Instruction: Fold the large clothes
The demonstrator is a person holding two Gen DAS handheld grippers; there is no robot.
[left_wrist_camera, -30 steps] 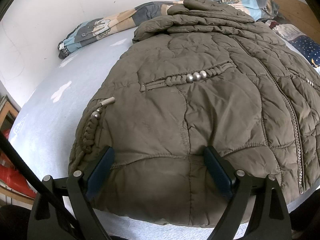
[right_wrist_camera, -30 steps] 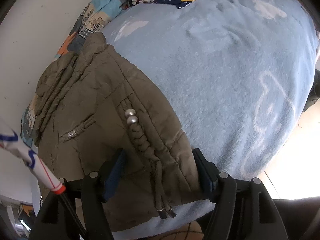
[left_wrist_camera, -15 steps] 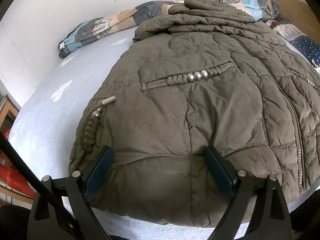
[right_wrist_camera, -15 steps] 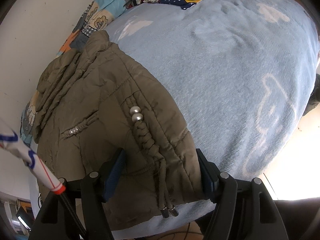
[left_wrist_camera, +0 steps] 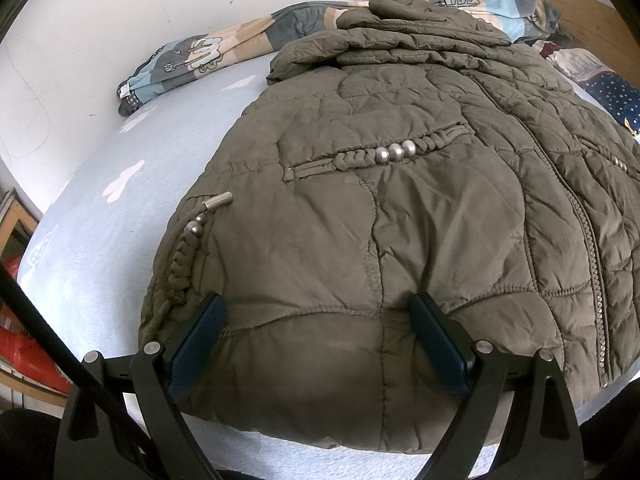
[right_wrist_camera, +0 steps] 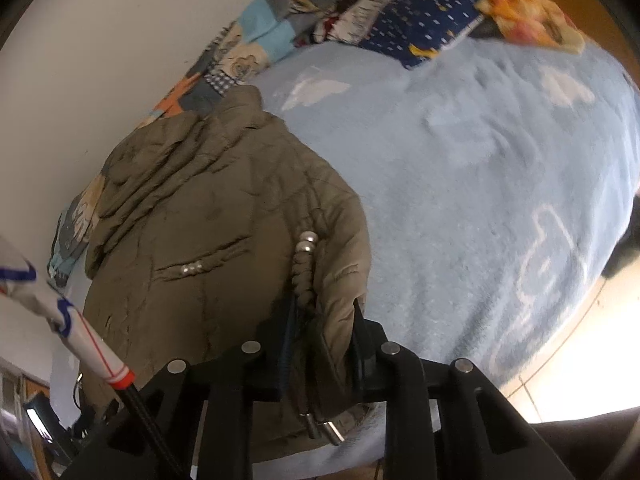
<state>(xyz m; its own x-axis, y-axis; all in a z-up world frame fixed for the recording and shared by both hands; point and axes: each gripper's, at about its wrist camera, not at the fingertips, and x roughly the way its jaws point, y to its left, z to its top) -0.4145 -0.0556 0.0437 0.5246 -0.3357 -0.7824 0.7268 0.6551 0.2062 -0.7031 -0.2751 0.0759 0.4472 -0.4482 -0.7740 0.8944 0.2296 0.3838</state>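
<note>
Right claw (right_wrist_camera: 320,312): jaws pulled in tight, clamped on the near right corner of the jacket (right_wrist_camera: 208,232) hem, with the braided cord (right_wrist_camera: 302,276) pinched in the fold between them. Two metal beads (right_wrist_camera: 306,241) sit at the top of that cord; its two metal tips (right_wrist_camera: 326,430) hang just below the jaws.

Left claw (left_wrist_camera: 316,314): jaws wide apart, both blue pads (left_wrist_camera: 198,340) resting on the jacket (left_wrist_camera: 400,208) hem at the near left side, nothing pinched.

Jacket is olive, quilted, lying flat and face up on the light blue blanket (left_wrist_camera: 112,232), hem near, collar far. Zipper (left_wrist_camera: 592,264) runs up the middle. Left pocket has a braided pull with three beads (left_wrist_camera: 394,152). Another braided cord (left_wrist_camera: 180,260) lies along the left edge, ending in a metal tip (left_wrist_camera: 218,202). The sleeve is folded across the far end near the collar.

Patchwork quilt (left_wrist_camera: 188,60) is bunched along the far wall. A dark blue dotted cloth (right_wrist_camera: 416,24) and an orange one (right_wrist_camera: 528,16) lie at the far right of the bed.
</note>
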